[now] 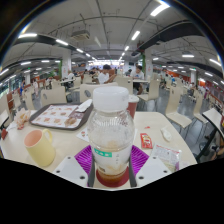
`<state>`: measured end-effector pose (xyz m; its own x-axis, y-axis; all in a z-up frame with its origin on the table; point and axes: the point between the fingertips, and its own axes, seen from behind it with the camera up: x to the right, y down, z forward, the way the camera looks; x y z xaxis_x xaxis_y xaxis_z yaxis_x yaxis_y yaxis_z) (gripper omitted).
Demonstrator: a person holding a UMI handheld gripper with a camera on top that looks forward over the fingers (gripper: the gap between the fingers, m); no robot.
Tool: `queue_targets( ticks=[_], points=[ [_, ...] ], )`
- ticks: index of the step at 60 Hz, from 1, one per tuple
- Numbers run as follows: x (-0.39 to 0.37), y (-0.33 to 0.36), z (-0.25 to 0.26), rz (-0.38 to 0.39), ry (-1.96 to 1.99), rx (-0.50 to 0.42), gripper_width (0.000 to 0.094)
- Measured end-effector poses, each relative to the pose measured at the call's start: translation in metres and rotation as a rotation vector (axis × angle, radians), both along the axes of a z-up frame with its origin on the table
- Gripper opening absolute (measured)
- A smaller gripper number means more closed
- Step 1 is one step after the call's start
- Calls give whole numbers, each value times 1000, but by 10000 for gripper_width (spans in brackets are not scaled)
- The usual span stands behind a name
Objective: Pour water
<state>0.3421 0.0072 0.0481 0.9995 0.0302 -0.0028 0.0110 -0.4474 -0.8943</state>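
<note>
A clear plastic bottle [111, 135] with a white cap stands upright between the gripper [111, 160] fingers. Both purple pads [85, 158] press against its lower sides, so the fingers are closed on it. The bottle's label is pale; its writing cannot be read. A cream cup [40, 147] stands on the white table [170, 135] beside the bottle. A tray [60, 117] lies beyond it. A small red packet [146, 141] lies nearby. A person [103, 78] sits farther back.

Gripper [111, 160] level, aimed forward over the table.
Both purple pads [85, 158] press the bottle's [110, 130] lower sides, clamped tight; fingers splay out low at each side.
</note>
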Motion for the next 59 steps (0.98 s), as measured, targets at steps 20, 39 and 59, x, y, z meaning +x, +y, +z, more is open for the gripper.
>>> queue_targets(
  ticks=[20, 39, 59],
  points=[
    [8, -36, 10, -13, 6, -106, 842],
    [2, -171, 71, -33, -39, -216, 846],
    [-7, -223, 102, -14, -75, -184, 847]
  ],
)
